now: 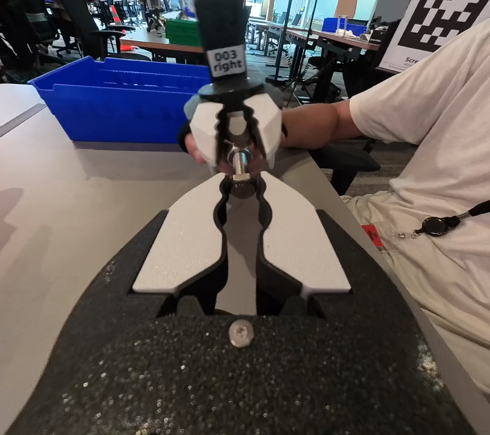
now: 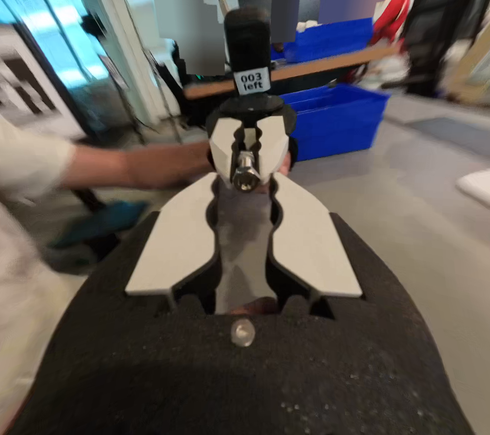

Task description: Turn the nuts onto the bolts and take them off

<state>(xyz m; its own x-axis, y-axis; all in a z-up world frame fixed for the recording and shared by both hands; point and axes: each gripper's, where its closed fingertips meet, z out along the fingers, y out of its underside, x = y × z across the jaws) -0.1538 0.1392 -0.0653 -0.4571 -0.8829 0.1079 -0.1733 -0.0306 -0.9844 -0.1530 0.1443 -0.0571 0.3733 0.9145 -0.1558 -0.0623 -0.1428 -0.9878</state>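
Both grippers held above the grey table [image 1: 79,210], tip to tip, with a single steel bolt [image 1: 239,161] bridging them; landmark for all places: the bolt.

Left gripper [image 1: 242,187]: jaws clamped on the bolt's hex head [image 1: 240,178]; the head sits right at the white fingertips [image 1: 212,191], threaded shank pointing away from the camera.

Right gripper [image 1: 238,154], facing the left one: jaws closed around the far end of the bolt, where a wing-type nut [image 1: 237,148] sits on the thread; whether the pads press the nut or the shank, cannot tell from the left wrist view.

Right wrist view: heavy motion blur; the right gripper [image 2: 245,183] has its own fingertips on either side of a hex nut [image 2: 245,180] on the bolt's near end; left gripper [image 2: 245,157] beyond it, closed on the bright shank [image 2: 245,160]; contact of the right pads with the nut is not resolvable.

Blue plastic bin [image 1: 119,104] on the table behind and left of the bolt in the left wrist view; person's forearm [image 1: 318,125] in a white sleeve reaches in from the right of the bolt, hand [image 1: 196,149] wrapped on the right gripper's body.
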